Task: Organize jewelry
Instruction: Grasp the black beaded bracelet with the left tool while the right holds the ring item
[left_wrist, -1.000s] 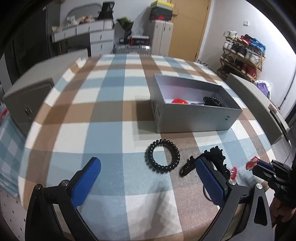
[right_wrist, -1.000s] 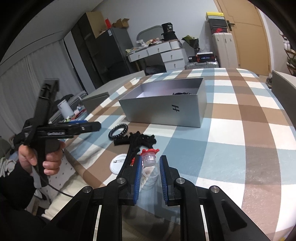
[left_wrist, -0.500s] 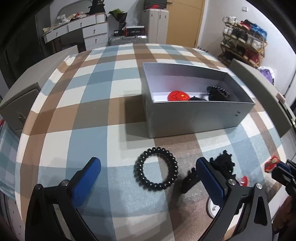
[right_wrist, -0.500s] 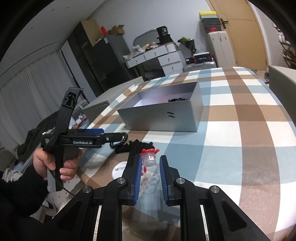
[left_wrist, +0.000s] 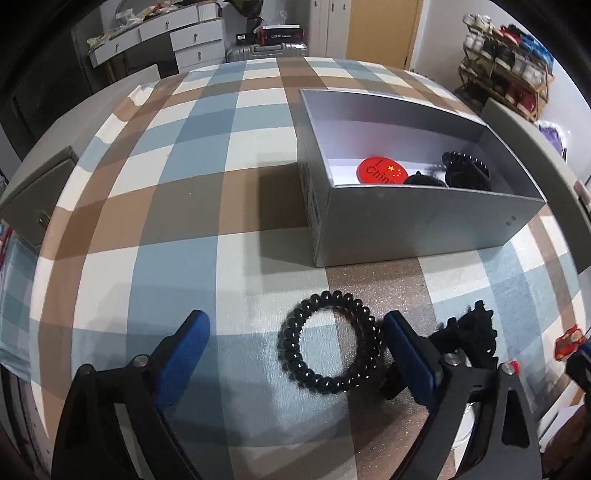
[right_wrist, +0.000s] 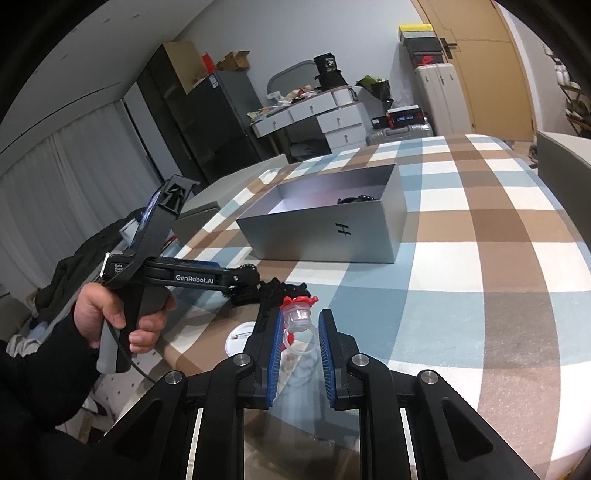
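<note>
A black spiral hair tie (left_wrist: 330, 341) lies on the checked tablecloth, partly between the fingers of my open left gripper (left_wrist: 295, 334), nearer the right finger. A black claw clip (left_wrist: 474, 338) lies just right of that finger. The grey box (left_wrist: 424, 236) behind holds a red badge (left_wrist: 380, 170) and black hair pieces (left_wrist: 467, 170). My right gripper (right_wrist: 301, 325) is shut on a clear plastic ring with a red top (right_wrist: 298, 312), held above the table's near edge. The left gripper also shows in the right wrist view (right_wrist: 236, 280).
A white round badge (right_wrist: 240, 336) lies on the table by the near edge. The grey box also shows in the right wrist view (right_wrist: 332, 236). Grey chairs stand around the table. A shoe rack (left_wrist: 506, 48) and drawers (left_wrist: 177, 37) stand beyond.
My left gripper has moved forward and down over the black hair tie, which now sits between its fingers. My right gripper still holds the ring and has shifted little.
</note>
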